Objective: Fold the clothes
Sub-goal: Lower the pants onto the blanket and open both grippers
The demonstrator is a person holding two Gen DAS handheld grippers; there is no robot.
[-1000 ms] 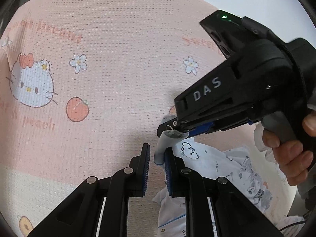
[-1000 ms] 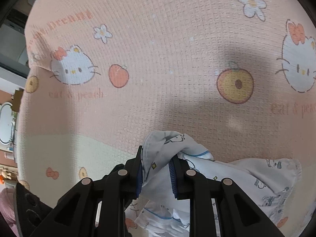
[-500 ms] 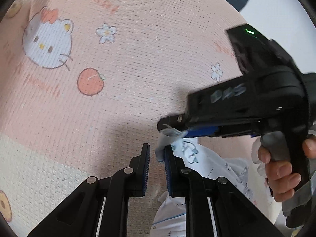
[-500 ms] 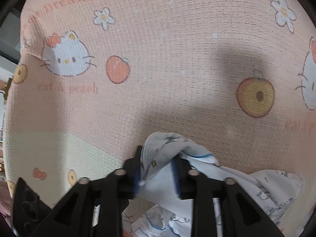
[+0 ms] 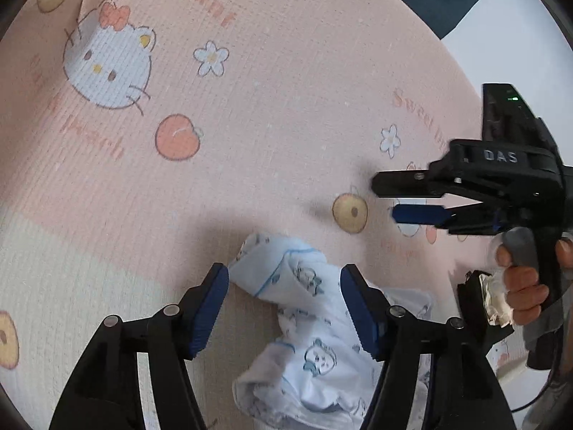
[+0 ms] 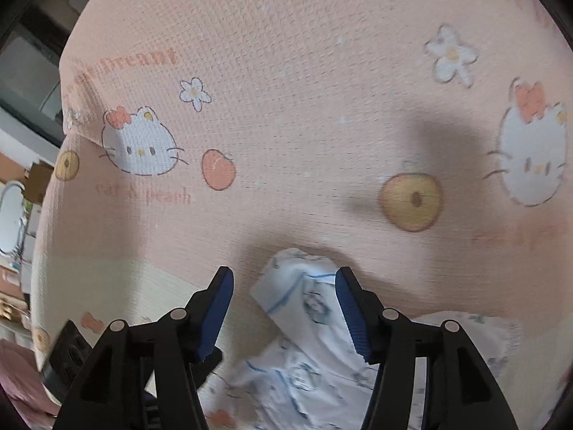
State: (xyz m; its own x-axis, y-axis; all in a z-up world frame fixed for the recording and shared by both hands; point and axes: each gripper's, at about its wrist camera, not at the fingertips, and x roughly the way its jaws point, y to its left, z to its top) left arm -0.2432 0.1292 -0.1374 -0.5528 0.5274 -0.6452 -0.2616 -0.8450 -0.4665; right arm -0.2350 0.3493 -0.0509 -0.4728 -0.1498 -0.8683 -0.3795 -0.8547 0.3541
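A crumpled white garment (image 5: 304, 326) with blue trim and small cartoon prints lies at the lower centre of both views on a pink cover (image 5: 272, 114) printed "cat & peach" and "Sweet". The left gripper (image 5: 284, 286) spreads its fingers wide around it, gripping nothing. The right gripper (image 5: 388, 197), marked "DAS", hovers at right, likewise open and empty.

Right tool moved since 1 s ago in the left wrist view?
Yes. The right tool let go of the garment and pulled right, now open past the yellow peach print on the blanket.
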